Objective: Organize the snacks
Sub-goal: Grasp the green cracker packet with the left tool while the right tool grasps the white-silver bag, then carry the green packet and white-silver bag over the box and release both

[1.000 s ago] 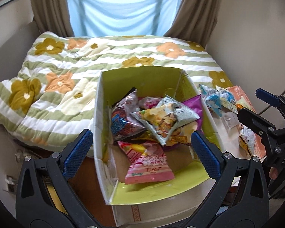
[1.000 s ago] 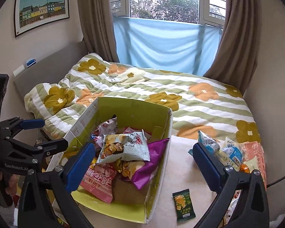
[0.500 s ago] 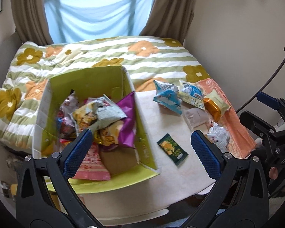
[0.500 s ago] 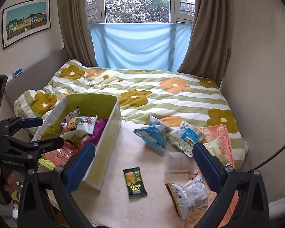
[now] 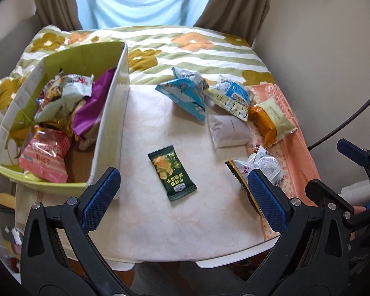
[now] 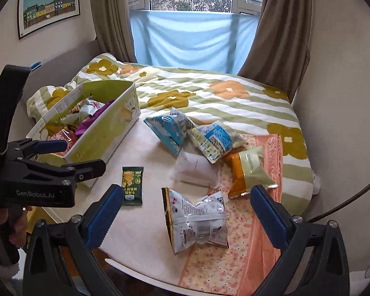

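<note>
Both the left hand-held gripper (image 5: 183,190) and the right hand-held gripper (image 6: 186,212) are hanging with jaws wide apart, gripping nothing. The green snack packet (image 5: 171,172) is lying on the worktop (image 5: 160,222) just right of the snack-filled box (image 5: 111,123); other packets are lying further right of the box.

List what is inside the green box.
The green box holds a heap of snack packets: a pink packet in front, a grey-green bag on top, purple wrapping beside it. Whatever lies beneath them is covered.
</note>
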Demonstrator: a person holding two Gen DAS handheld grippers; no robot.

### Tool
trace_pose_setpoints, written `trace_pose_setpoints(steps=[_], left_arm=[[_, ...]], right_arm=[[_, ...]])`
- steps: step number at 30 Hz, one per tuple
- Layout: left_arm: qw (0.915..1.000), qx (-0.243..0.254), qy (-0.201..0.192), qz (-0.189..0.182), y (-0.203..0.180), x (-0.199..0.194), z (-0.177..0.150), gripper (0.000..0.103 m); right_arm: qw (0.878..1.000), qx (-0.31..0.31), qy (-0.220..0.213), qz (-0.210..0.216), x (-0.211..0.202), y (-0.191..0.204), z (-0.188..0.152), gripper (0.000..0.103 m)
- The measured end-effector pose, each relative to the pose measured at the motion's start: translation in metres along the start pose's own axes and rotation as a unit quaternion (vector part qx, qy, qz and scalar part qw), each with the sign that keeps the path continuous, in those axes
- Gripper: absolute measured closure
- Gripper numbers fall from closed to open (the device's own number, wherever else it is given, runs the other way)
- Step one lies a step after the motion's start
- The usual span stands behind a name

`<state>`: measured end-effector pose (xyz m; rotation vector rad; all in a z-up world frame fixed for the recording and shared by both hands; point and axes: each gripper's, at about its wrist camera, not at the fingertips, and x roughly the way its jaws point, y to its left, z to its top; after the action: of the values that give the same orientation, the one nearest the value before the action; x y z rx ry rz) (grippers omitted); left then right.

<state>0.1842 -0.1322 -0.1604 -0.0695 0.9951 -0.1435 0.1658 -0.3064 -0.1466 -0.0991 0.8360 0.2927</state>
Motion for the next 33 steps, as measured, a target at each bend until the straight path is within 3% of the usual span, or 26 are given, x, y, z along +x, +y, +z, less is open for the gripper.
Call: trace_pose_setpoints(steps=[5,13,17,20,25,33], left_arm=[[0.9993,-0.02,0.025,0.018,-0.006,0.043,-0.017,0.001],[0.9972,-0.045,0.048,0.034,-0.004,0.108,-0.028,0.01],[0.9955,-0.058,0.06,0.045,0.004,0.131,-0.026,0.012],[0.9945,-0.061,0.07,0.05,0.009,0.144,-0.026,0.021],[0.9948,-0.04,0.069,0.063,0.007,0.152,-0.026,0.024],[0.9954,-0.006,0.07,0.065,0.005,0.148,-0.028,0.051]], right_arm=[[1.0,0.014,0.022,0.018,0.031,-0.013,-0.031,0.001],[0.998,0.022,0.054,0.019,0.072,-0.019,-0.061,0.001],[0.997,0.033,0.062,0.022,0.087,-0.021,-0.067,0.001],[0.997,0.03,0.069,0.021,0.097,-0.022,-0.068,0.001],[0.996,0.029,0.076,0.019,0.108,-0.025,-0.063,0.001],[0.996,0.019,0.081,0.005,0.12,-0.03,-0.059,0.001]])
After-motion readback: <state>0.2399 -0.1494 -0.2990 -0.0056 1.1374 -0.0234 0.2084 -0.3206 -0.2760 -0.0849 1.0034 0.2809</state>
